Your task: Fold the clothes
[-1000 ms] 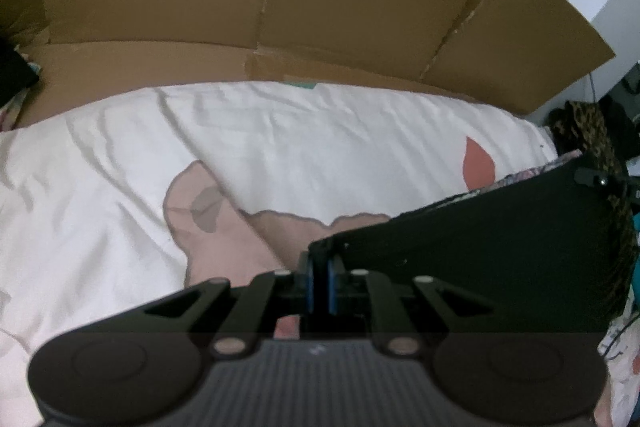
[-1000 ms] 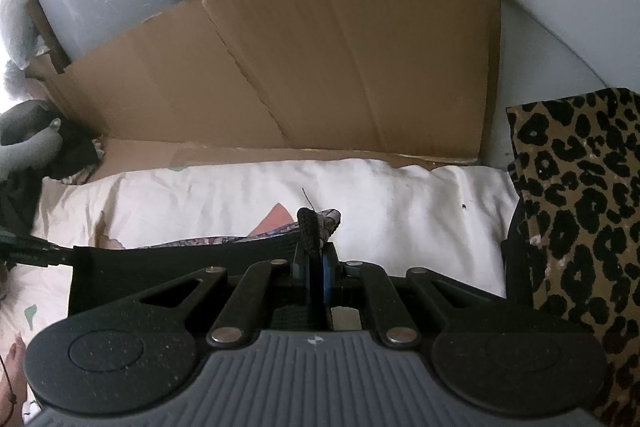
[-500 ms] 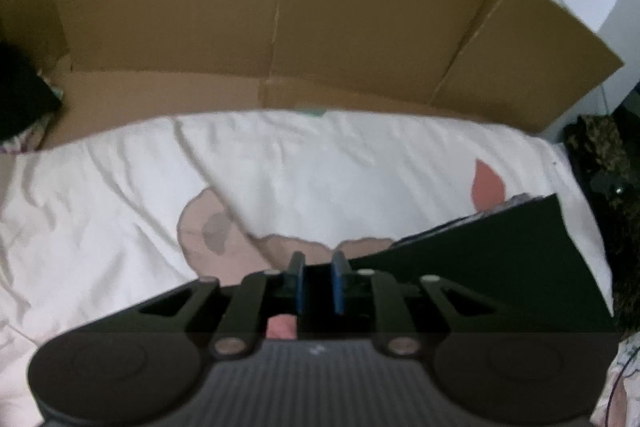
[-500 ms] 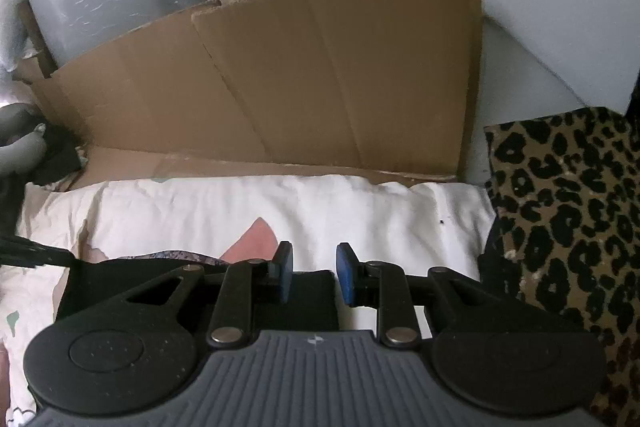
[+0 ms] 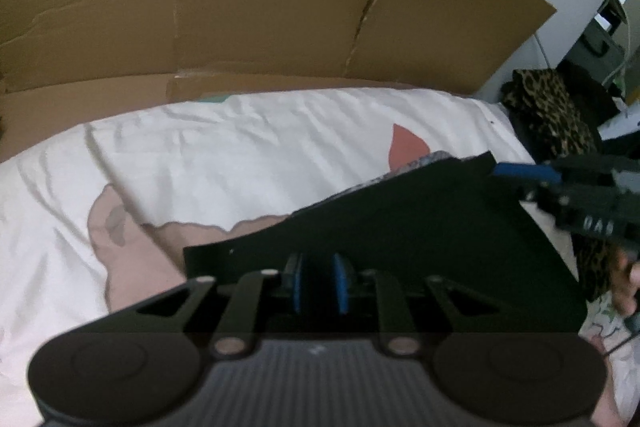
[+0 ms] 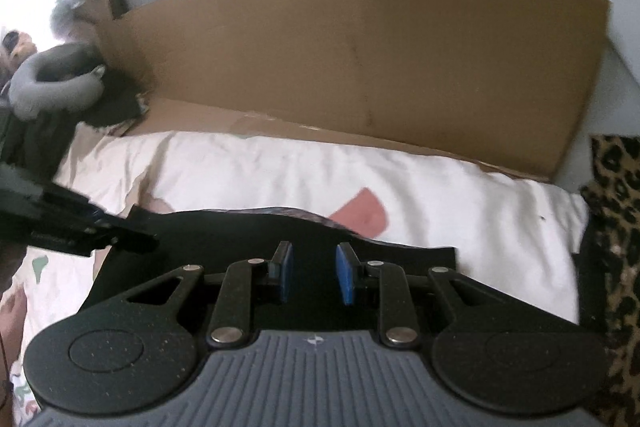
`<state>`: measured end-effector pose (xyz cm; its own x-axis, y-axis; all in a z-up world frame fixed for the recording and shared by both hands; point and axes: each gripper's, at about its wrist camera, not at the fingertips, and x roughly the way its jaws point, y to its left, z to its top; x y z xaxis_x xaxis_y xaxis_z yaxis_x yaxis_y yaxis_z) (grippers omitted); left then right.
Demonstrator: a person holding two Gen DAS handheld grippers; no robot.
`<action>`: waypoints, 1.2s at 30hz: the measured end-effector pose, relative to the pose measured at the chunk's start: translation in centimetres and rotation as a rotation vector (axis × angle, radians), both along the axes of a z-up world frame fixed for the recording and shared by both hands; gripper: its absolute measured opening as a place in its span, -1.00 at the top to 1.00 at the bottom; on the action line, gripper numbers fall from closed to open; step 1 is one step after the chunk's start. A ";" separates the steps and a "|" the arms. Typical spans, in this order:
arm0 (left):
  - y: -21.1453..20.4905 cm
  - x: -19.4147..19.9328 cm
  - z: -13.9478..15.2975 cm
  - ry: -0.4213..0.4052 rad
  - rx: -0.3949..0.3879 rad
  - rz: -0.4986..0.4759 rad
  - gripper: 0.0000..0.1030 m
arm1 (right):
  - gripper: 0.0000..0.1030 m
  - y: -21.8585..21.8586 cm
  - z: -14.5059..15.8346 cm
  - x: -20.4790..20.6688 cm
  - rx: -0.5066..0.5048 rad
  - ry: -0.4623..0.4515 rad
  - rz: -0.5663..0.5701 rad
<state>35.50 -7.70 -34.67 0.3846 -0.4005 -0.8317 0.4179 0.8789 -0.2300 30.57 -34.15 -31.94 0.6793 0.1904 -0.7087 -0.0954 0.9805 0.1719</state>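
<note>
A black garment lies flat on the white printed bedsheet, a patterned edge peeking from under its far side. My left gripper is open just above the garment's near left part, nothing between its blue pads. The right gripper shows at the garment's far right corner in the left wrist view. In the right wrist view the same black garment lies below my right gripper, which is open and empty. The left gripper reaches in over the garment's left corner there.
A tall brown cardboard wall stands behind the bed. A leopard-print cloth lies at the right edge. A grey neck pillow and dark items sit at the far left. A hand shows at the right.
Both grippers let go of the black garment's corners and opened. The garment dropped from taut and raised to flat on the sheet, and both grippers drew back slightly.
</note>
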 end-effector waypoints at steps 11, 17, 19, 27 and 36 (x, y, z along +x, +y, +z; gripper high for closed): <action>-1.9 0.8 -0.7 0.001 0.011 -0.022 0.67 | 0.50 3.3 -2.8 2.3 -0.048 0.069 0.081; -3.1 0.6 -0.1 -0.014 -0.012 -0.063 0.67 | 0.52 3.2 -3.3 3.4 -0.082 0.055 0.091; -3.3 0.9 -0.4 0.009 -0.049 -0.063 0.67 | 0.52 3.0 -3.6 3.8 -0.073 0.064 0.089; -3.2 2.2 -2.5 0.046 -0.032 -0.030 0.78 | 0.52 2.4 -4.5 4.3 -0.047 0.062 0.098; -4.0 1.1 -0.7 -0.015 0.015 -0.069 0.79 | 0.48 2.4 -2.5 2.5 -0.066 -0.015 0.083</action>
<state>36.62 -11.68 -35.35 0.3689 -0.4142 -0.8321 0.4808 0.8512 -0.2105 33.10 -31.72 -34.40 0.6738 0.1996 -0.7115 -0.1789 0.9783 0.1050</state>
